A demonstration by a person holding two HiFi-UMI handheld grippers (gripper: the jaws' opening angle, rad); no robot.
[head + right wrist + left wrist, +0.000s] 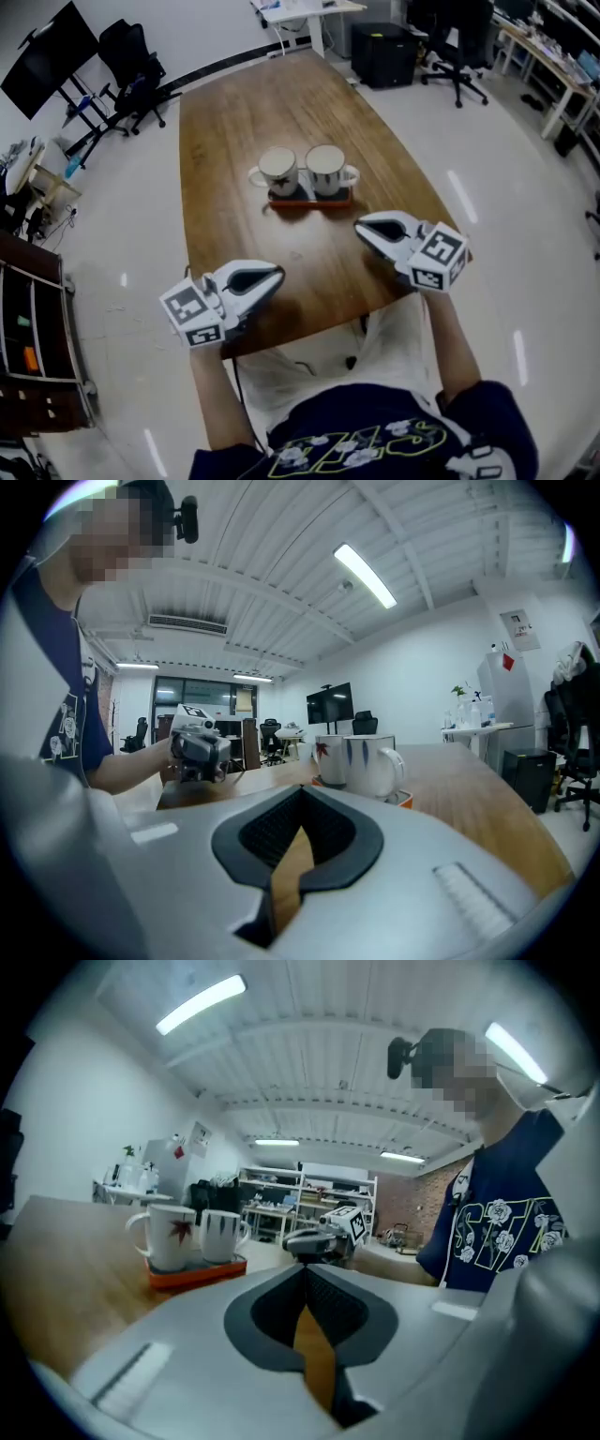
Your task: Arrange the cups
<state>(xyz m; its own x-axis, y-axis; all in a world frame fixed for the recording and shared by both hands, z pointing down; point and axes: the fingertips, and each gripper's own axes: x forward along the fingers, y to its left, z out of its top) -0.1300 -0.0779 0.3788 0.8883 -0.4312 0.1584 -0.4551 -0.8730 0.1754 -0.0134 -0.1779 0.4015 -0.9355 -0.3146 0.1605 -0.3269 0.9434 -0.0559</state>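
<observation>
Head view: two white cups stand upright, mouths up, side by side and touching or nearly so on a small orange tray at mid wooden table; left cup has its handle pointing left, right cup its handle pointing right. Left gripper and right gripper hover at the near table edge, tips turned toward each other, well apart from the cups. Pale glossy floor round the table w/ office chairs, a black monitor on a stand, desks at the far side. Left gripper view: jaws clenched together, nothing btwn them; beyond sit the cups on the tray, left cup w/ a red leaf mark, right cup w/ dark stripes, axes vertical, and the other gripper opposite; shelving and strip lights behind. Right gripper view: jaws pressed together too, empty; same cups a bit right of centre, striped one nearer the right, handle pointing right, bare wood stretching off to the right
</observation>
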